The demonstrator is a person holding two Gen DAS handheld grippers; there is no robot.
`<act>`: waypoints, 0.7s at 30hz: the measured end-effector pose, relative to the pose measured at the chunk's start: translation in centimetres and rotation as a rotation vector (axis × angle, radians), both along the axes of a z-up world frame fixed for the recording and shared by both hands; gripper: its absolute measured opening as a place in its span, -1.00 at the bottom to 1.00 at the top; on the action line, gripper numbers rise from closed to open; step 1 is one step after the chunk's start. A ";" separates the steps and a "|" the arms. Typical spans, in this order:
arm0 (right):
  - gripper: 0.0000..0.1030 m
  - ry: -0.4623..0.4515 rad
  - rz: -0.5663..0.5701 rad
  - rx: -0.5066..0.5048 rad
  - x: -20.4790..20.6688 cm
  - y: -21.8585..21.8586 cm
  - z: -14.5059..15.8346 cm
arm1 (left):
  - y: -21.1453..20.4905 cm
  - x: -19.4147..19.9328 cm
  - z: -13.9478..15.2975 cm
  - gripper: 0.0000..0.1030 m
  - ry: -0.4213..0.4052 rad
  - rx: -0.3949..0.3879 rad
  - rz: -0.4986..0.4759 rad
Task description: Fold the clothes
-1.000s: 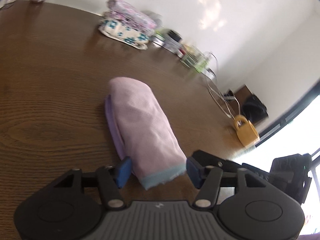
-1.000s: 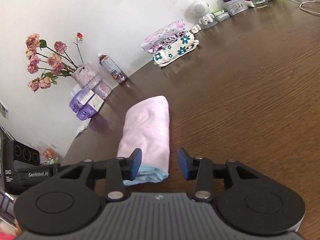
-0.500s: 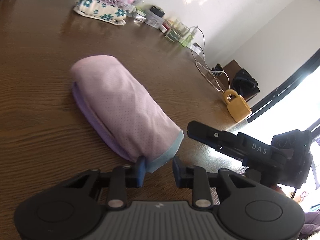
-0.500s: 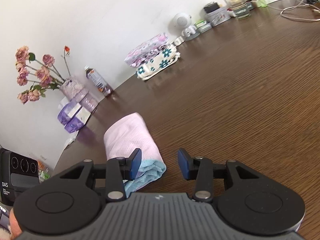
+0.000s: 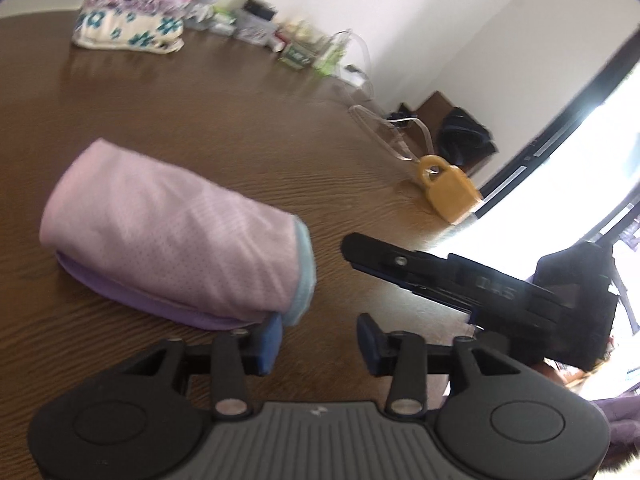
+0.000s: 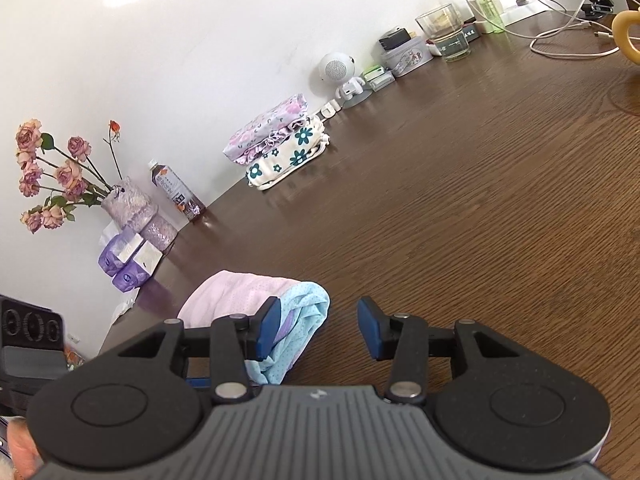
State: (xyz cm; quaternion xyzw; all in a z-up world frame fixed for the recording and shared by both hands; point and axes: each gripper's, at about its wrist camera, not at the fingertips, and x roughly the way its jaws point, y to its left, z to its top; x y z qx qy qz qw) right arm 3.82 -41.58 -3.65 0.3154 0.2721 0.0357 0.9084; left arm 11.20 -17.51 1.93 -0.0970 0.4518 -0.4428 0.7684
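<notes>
A folded pink garment with a light-blue hem and a purple under-layer lies on the brown wooden table. My left gripper stands open just right of the garment's blue end, and its left pad is close to the hem. In the right wrist view the same garment shows its blue hem behind the left pad. My right gripper is open with only bare table between its pads. The right gripper's black body also reaches into the left wrist view.
Two folded floral clothes are stacked by the wall. Along the back edge stand a vase of dried roses, a drink bottle, a white speaker, a glass and cables. A yellow mug sits near the table's right edge.
Both grippers have drawn back and swung right, away from the pink garment. The left gripper's jaws opened wider and no longer straddle the blue hem. The garment stays on the table.
</notes>
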 end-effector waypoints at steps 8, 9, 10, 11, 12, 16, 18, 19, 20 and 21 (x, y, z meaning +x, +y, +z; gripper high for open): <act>-0.06 -0.001 0.040 0.108 0.5 0.6 -0.4 | 7.5 2.3 3.3 0.31 -0.088 -0.091 0.238; -0.06 0.002 0.046 0.126 0.7 0.8 -0.5 | 8.2 3.0 3.2 0.30 -0.093 -0.083 0.283; -0.06 0.007 0.050 0.137 0.9 1.0 -0.6 | 8.7 3.7 3.0 0.30 -0.099 -0.074 0.323; -0.06 0.017 0.052 0.137 1.2 1.2 -0.6 | 9.0 4.4 2.8 0.29 -0.100 -0.064 0.345; -0.06 0.026 0.055 0.133 1.4 1.6 -0.7 | 9.2 5.1 2.4 0.29 -0.096 -0.054 0.352; -0.06 0.060 0.063 0.117 2.3 2.8 -1.0 | 9.4 7.4 0.9 0.28 -0.068 -0.039 0.360; -0.08 0.058 0.060 0.107 2.3 3.2 -1.0 | 9.3 8.2 0.3 0.28 -0.049 -0.057 0.337; -0.09 0.056 0.057 0.101 2.4 3.4 -0.9 | 9.2 8.5 0.0 0.28 -0.039 -0.061 0.321; -0.15 0.054 0.053 0.095 2.3 3.5 -0.9 | 9.2 8.7 -0.3 0.26 -0.029 -0.063 0.305; -0.26 0.053 0.049 0.094 2.3 3.5 -0.9 | 9.2 8.8 -0.6 0.23 -0.022 -0.064 0.289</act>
